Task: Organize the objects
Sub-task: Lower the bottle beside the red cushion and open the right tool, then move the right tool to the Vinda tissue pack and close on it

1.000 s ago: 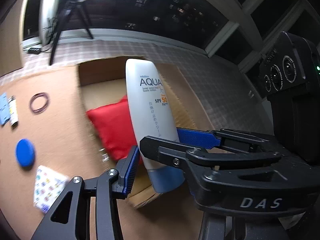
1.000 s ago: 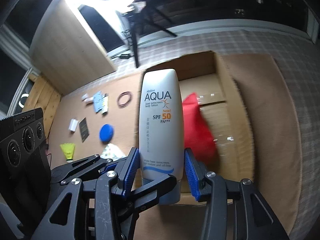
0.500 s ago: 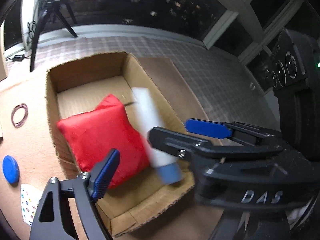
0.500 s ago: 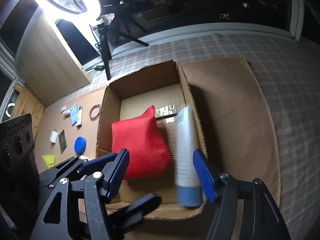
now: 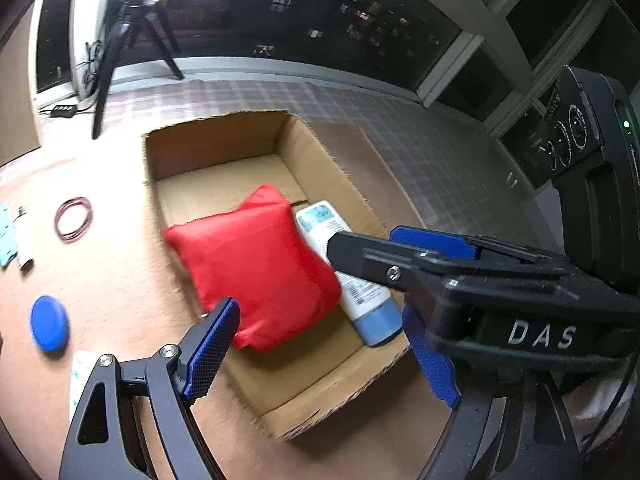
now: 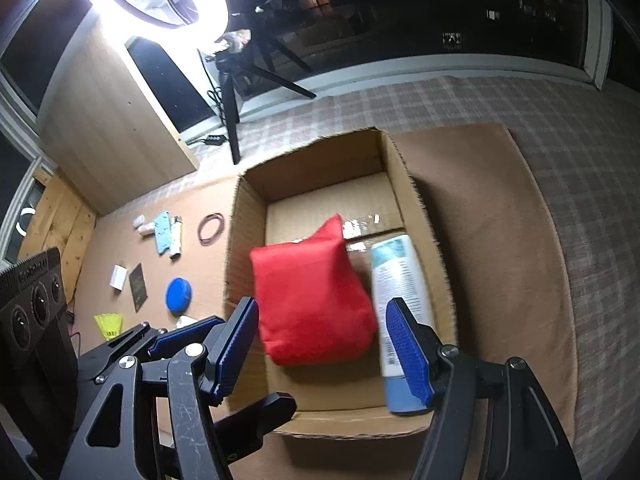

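An open cardboard box (image 6: 412, 184) (image 5: 224, 144) sits on the brown mat. Inside it lie a red pouch (image 6: 312, 292) (image 5: 256, 272) and, at its right, a white lotion tube with a blue cap (image 6: 400, 292) (image 5: 352, 276), flat on the box floor. My right gripper (image 6: 324, 344) is open and empty above the box's near edge. My left gripper (image 5: 320, 356) is open and empty too, above the box's near corner. The right gripper's arm crosses the left wrist view.
Left of the box on the mat lie a blue disc (image 6: 179, 294) (image 5: 50, 323), a rubber-band ring (image 6: 211, 229) (image 5: 74, 219), a lighter (image 6: 175, 236), a yellow shuttlecock (image 6: 108, 325), small cards and packets. A ring light on a tripod (image 6: 236, 92) stands behind.
Both grippers held the lotion tube upright over the box one second ago. Both opened, and the tube dropped and now lies flat in the box beside the red pouch.
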A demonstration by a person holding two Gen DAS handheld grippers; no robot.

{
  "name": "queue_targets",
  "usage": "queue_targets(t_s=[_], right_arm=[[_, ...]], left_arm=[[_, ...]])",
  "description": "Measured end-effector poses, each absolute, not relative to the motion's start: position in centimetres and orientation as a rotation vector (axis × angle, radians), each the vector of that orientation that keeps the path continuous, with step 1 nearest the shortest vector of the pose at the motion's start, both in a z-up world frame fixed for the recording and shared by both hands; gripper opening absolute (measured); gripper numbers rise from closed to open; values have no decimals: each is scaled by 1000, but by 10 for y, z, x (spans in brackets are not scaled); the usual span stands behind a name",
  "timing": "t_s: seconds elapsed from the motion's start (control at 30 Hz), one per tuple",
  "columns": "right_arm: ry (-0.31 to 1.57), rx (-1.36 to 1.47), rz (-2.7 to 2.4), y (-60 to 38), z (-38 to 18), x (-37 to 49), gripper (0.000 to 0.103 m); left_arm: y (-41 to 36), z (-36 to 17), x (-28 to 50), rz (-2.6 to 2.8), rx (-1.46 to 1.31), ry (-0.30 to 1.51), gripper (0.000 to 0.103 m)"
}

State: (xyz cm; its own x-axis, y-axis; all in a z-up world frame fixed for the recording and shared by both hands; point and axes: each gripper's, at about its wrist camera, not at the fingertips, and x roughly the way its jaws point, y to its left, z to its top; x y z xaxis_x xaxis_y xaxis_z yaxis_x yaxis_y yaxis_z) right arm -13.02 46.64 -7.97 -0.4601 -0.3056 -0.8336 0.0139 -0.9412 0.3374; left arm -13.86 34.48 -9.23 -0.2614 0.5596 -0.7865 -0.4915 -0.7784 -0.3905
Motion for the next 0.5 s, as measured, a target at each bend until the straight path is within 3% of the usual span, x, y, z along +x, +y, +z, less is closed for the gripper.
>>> queue_targets(t_s=[0.5], right_arm=[[-417,1383,-2516,399,-65,-98,63]], left_arm=[[227,-85,-118,2173,-1351,-128,86]])
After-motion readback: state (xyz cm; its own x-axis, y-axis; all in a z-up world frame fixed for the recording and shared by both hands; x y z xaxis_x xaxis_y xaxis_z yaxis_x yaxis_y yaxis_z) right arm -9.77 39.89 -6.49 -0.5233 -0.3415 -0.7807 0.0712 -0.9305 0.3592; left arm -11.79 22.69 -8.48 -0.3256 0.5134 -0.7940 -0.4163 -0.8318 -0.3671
